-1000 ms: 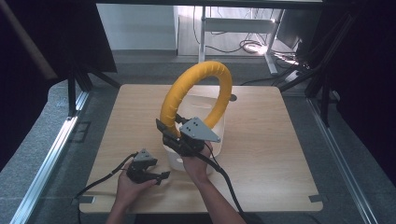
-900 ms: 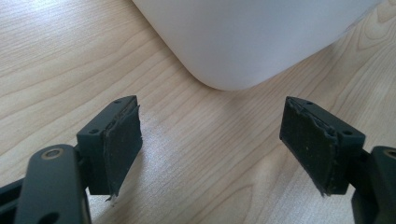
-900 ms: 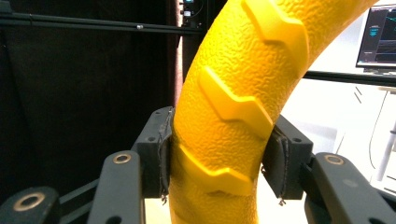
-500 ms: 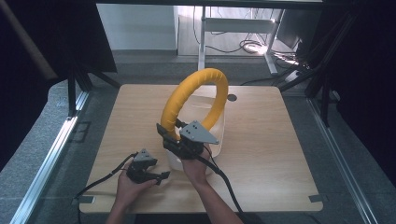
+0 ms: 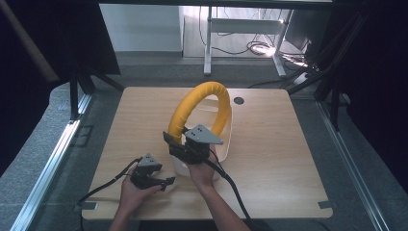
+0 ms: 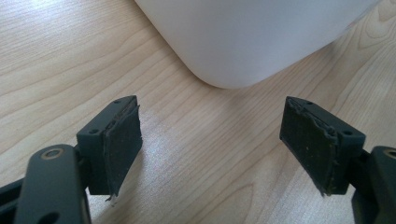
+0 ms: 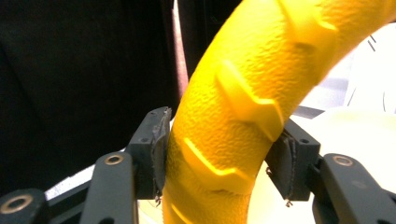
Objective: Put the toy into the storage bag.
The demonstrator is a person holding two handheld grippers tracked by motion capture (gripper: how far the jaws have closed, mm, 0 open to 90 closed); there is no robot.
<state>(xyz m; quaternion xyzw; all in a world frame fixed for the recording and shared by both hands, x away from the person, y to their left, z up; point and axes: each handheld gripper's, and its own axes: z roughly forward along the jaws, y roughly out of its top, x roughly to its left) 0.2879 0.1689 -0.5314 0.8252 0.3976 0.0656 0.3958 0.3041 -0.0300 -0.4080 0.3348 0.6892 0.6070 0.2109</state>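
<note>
Right claw, jaws just opening, brackets yellow ring.

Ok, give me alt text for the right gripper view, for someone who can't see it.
A thick yellow handle with raised ridges arches up between the two black pads of the right claw, whose jaws have just been opening around it; the left pad looks to be against it. Behind lie a dark background and part of a white tub.
</note>
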